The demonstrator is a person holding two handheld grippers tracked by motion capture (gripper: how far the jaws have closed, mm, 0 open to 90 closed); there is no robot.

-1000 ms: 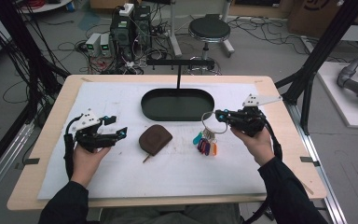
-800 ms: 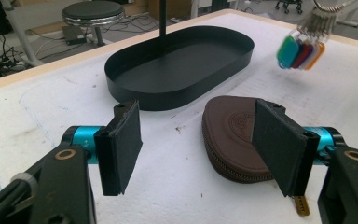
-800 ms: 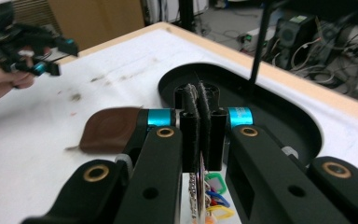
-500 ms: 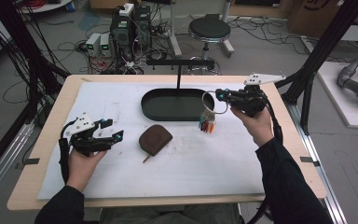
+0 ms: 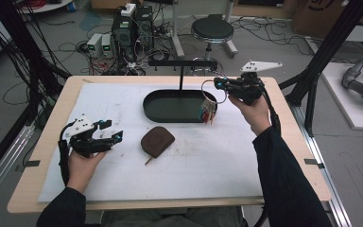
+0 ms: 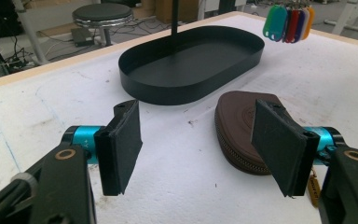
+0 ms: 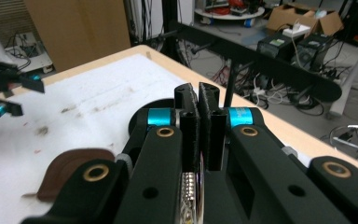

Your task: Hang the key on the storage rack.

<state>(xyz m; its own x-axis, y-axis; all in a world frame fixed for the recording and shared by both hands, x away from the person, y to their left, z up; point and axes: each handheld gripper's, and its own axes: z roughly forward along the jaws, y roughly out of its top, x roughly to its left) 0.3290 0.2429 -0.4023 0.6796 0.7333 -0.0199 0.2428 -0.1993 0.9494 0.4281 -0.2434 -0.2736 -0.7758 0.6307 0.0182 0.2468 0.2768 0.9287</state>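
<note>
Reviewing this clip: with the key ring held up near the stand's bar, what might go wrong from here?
The right tool pinches only the thin key ring, so it may slip or twist free. The coloured tags dangle over the black tray rim and could snag it. The ring must thread onto the end of the horizontal bar; a slight miss may knock the stand.

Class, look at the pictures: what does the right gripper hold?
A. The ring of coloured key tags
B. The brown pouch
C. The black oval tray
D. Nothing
A: the right gripper is shut on the key ring, whose coloured tags hang over the end of the black tray.
</note>
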